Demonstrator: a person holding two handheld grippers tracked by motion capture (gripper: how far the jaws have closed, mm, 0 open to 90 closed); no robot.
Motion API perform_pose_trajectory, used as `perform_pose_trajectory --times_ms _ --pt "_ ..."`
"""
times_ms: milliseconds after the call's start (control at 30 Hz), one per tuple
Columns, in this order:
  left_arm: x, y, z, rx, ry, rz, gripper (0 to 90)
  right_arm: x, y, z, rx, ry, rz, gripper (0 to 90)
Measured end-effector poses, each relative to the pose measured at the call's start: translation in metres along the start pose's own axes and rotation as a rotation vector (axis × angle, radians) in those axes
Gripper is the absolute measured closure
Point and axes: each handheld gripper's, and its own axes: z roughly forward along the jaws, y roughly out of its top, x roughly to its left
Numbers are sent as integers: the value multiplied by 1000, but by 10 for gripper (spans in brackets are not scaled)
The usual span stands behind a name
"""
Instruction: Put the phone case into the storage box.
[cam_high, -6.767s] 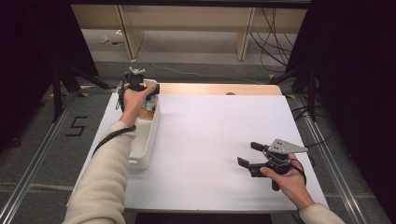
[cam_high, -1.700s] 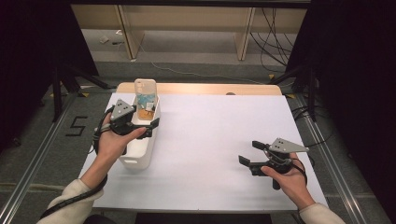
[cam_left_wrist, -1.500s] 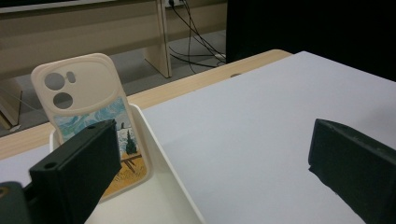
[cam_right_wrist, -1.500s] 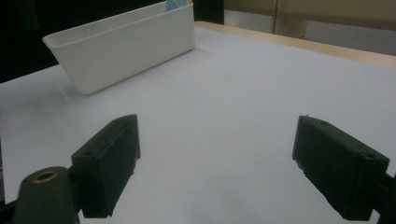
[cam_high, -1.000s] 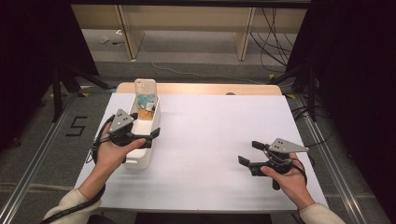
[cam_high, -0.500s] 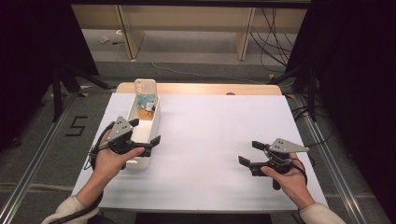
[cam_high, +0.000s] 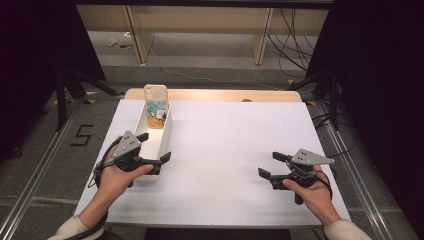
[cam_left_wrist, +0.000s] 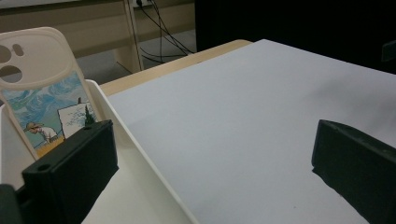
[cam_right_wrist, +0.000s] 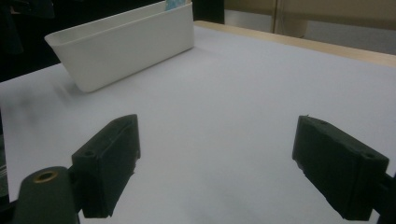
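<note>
A cream phone case (cam_high: 155, 101) with a painted picture stands upright, leaning at the far end of a long white bin (cam_high: 164, 131) on the left of the table. My left gripper (cam_high: 156, 145) hovers over the bin's near end, open and holding nothing. In the left gripper view the phone case (cam_left_wrist: 43, 95) rises behind the left jaw, and the jaws straddle the bin's right wall (cam_left_wrist: 140, 156). My right gripper (cam_high: 268, 164) rests low at the right of the table, open and empty. From the right gripper view the bin (cam_right_wrist: 126, 42) lies far ahead.
A white sheet (cam_high: 235, 145) covers the table, with a wooden strip (cam_high: 215, 94) along the far edge. Dark stands and cables lie on the floor beyond. Metal rails (cam_high: 35, 175) run along both sides of the table.
The left gripper left the phone case standing at the bin's far end, then drew back along the bin toward the person. The right gripper stayed put.
</note>
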Motion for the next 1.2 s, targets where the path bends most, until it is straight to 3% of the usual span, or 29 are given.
perform_pose_trajectory --times_ms 1200 --pt "-4 -12 -6 13 -4 19 0 0 -2 -3 5 0 -9 160"
